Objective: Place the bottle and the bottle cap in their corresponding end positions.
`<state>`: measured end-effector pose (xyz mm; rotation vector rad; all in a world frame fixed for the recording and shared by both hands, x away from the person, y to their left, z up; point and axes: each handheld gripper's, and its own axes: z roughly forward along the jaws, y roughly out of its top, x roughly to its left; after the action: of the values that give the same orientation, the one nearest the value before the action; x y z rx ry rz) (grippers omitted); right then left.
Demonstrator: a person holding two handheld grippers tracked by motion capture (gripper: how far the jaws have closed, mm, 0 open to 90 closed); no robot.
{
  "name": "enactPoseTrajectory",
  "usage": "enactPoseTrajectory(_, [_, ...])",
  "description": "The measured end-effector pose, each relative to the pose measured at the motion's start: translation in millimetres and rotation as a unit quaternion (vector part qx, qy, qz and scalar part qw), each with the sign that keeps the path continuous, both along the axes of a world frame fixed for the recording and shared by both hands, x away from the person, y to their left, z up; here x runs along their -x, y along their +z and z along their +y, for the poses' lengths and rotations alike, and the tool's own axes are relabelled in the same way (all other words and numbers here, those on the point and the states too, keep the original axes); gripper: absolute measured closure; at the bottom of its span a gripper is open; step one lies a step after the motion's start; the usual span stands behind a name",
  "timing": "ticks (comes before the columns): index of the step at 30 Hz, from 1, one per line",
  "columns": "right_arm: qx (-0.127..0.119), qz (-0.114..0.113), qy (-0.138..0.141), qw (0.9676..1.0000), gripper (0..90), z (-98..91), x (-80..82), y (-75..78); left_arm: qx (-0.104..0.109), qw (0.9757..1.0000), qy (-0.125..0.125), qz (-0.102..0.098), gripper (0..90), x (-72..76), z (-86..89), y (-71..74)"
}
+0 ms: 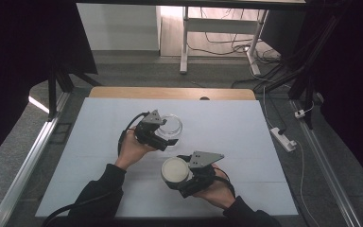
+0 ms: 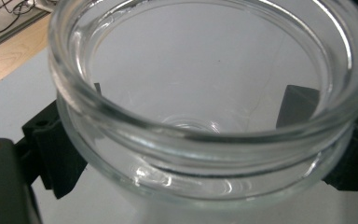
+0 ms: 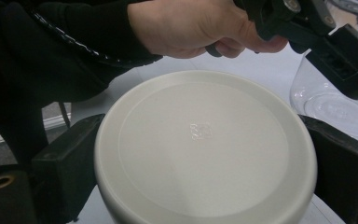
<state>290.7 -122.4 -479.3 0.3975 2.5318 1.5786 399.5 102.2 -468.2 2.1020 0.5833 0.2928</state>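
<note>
A clear glass jar [image 1: 171, 125] stands open-mouthed on the white table cover [image 1: 227, 123]. My left gripper [image 1: 169, 136] is shut on the jar, and in the left gripper view its black jaws press the glass jar [image 2: 205, 140] from both sides below the rim. A round white lid [image 1: 174, 170] is held flat in my right gripper [image 1: 179, 174], near the table's front and just below the jar. The right gripper view has the white lid [image 3: 205, 149] clamped between both jaws, with the jar [image 3: 328, 109] and the other hand [image 3: 191, 28] beyond it.
The table's wooden back edge [image 1: 170, 92] runs behind the cover. A power strip [image 1: 283, 138] with cables lies on the floor at the right. A white desk frame [image 1: 184, 42] stands at the back. Metal rails [image 1: 33, 156] flank the table.
</note>
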Motion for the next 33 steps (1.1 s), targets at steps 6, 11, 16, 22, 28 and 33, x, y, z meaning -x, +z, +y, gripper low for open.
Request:
enactPoseTrajectory(6, [0.01,0.0,-0.004,0.9999,7.3,1.9,-4.0,-9.9,-0.006,1.0,0.002,-0.001,7.5,-6.2,-6.0,-6.9])
enactPoseTrajectory(11, [0.019,-0.002,-0.005,0.9998,7.3,6.2,-7.6,-20.2,-0.011,0.9999,0.008,0.002,7.6,-11.4,-11.0,-14.0])
enactPoseTrajectory(16, [0.035,0.0,-0.006,0.9994,7.3,11.6,-11.9,-31.3,-0.014,0.9998,0.015,0.002,7.5,-15.4,-13.0,-19.9])
enactPoseTrajectory(22, [0.049,0.004,-0.011,0.9987,7.3,13.5,-18.6,-41.6,-0.014,0.9996,0.022,0.004,7.5,-21.6,-14.5,-27.7])
enactPoseTrajectory(28, [0.057,0.016,-0.015,0.9981,7.3,13.2,-24.5,-50.4,-0.015,0.9996,0.024,0.001,7.5,-26.0,-13.5,-34.0])
enactPoseTrajectory(33, [0.073,0.022,-0.012,0.9971,7.3,16.2,-25.9,-55.6,-0.015,0.9996,0.025,0.002,7.5,-29.8,-14.4,-39.4])
